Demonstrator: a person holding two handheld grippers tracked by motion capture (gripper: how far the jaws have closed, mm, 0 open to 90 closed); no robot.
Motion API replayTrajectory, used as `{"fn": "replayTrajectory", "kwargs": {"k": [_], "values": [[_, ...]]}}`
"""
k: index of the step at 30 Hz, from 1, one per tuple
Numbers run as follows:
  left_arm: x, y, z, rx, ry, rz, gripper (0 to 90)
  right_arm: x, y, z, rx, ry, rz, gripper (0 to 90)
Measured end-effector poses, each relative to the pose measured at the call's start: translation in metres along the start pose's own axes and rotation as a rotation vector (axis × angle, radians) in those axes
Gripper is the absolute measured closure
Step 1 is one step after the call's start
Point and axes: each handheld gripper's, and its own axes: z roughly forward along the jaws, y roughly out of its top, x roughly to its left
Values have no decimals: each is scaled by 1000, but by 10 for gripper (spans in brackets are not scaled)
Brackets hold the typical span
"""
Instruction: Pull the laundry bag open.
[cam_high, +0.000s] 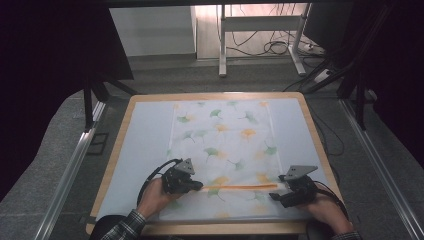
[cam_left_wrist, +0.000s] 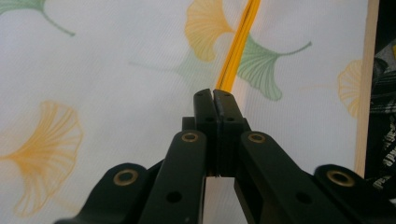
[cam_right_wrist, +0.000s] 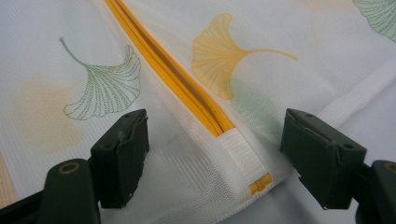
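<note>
A white mesh bag (cam_high: 225, 145) printed with green and orange ginkgo leaves lies flat on the table. An orange zipper (cam_high: 240, 187) runs across its near end. My left gripper (cam_high: 199, 186) is shut at the zipper's left end. In the left gripper view the orange zipper (cam_left_wrist: 238, 46) ends right at the closed tips of the left gripper (cam_left_wrist: 214, 95), which hide the pull. My right gripper (cam_high: 277, 188) stands open at the other end. In the right gripper view its jaws straddle the zipper (cam_right_wrist: 173, 74) and the white fabric tab (cam_right_wrist: 243, 156), the right gripper (cam_right_wrist: 219, 140) low over the bag.
The bag rests on a pale mat (cam_high: 145, 145) on a wooden-edged table (cam_high: 115, 150). Metal rails (cam_high: 70, 170) run along both sides. Desk legs and cables (cam_high: 270, 45) stand on the floor beyond the far edge.
</note>
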Motion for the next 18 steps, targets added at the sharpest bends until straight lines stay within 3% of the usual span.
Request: {"fn": "replayTrajectory", "kwargs": {"k": [13,18], "values": [[6,-21,-22,-20,20,-46,900,0,0,0,-1,-1,1,233],[5,-25,-23,-14,27,-54,900,0,0,0,-1,-1,1,233]]}}
